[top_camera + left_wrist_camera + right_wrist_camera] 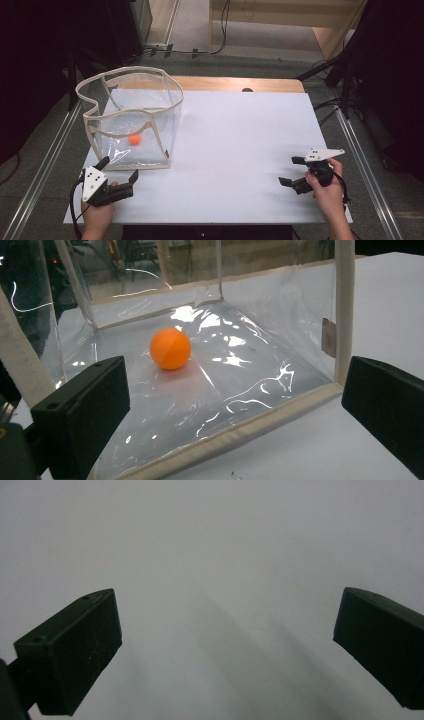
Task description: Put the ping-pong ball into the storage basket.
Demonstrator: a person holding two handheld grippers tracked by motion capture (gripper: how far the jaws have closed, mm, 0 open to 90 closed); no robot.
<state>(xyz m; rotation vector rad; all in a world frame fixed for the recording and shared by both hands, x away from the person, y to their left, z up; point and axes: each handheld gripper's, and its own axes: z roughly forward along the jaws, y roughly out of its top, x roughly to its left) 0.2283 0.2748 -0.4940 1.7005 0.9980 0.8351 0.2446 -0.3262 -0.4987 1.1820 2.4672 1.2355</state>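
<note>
An orange ball [134, 139] [170, 348] lies on the floor of a clear plastic bag [170, 110] [344, 305] with cream fabric edging, which stands open-topped at the left of the white table [240, 135]. My left gripper [118, 169] [235, 405] is open just in front of the bag's near bottom edge, with nothing between its jaws. At the table's right front, my right gripper [291, 170] [227, 645] is open over bare white surface, its jaws spread wide and empty.
The table has metal rails along both sides, and a wooden strip [235, 83] shows at its far edge. Dark equipment and cables [350, 75] crowd the floor at the right and at the back left.
</note>
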